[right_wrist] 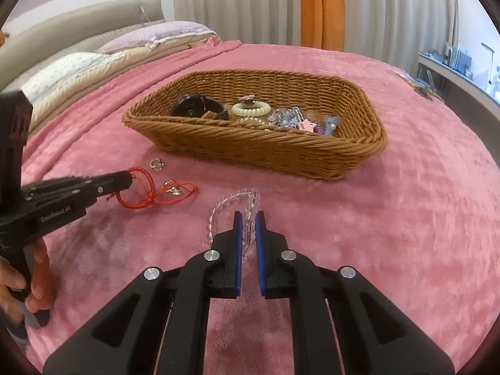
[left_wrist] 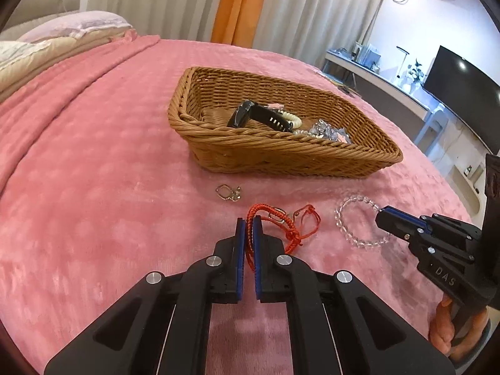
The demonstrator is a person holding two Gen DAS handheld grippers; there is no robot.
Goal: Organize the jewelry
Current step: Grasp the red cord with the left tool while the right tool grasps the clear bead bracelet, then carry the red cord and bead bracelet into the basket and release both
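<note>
Bracelets are being gathered, two at once: the left gripper (left_wrist: 249, 223) is clamped on the red cord bracelet (left_wrist: 282, 226) at lower centre, the right gripper (right_wrist: 249, 218) on the clear bead bracelet (right_wrist: 232, 211). Next, I judge, both lift clear of the pink blanket (left_wrist: 93, 172) toward the wicker basket (left_wrist: 281, 153) above. One metal clasp (left_wrist: 228, 192) remains loose; the basket holds one black watch (left_wrist: 256, 115) among smaller pieces.

- Blanket (left_wrist: 93, 162): pink plush cloth, soft and slightly shiny.
- Basket (right_wrist: 265, 150): woven brown wicker, ribbed and rough.
- Bead bracelet (left_wrist: 359, 218): clear, glassy, glossy beads.
- Red cord (left_wrist: 281, 228): braided string, matt.
- Left claw (left_wrist: 249, 222): matt black plastic, blue ribbed pads, shiny metal screws.
</note>
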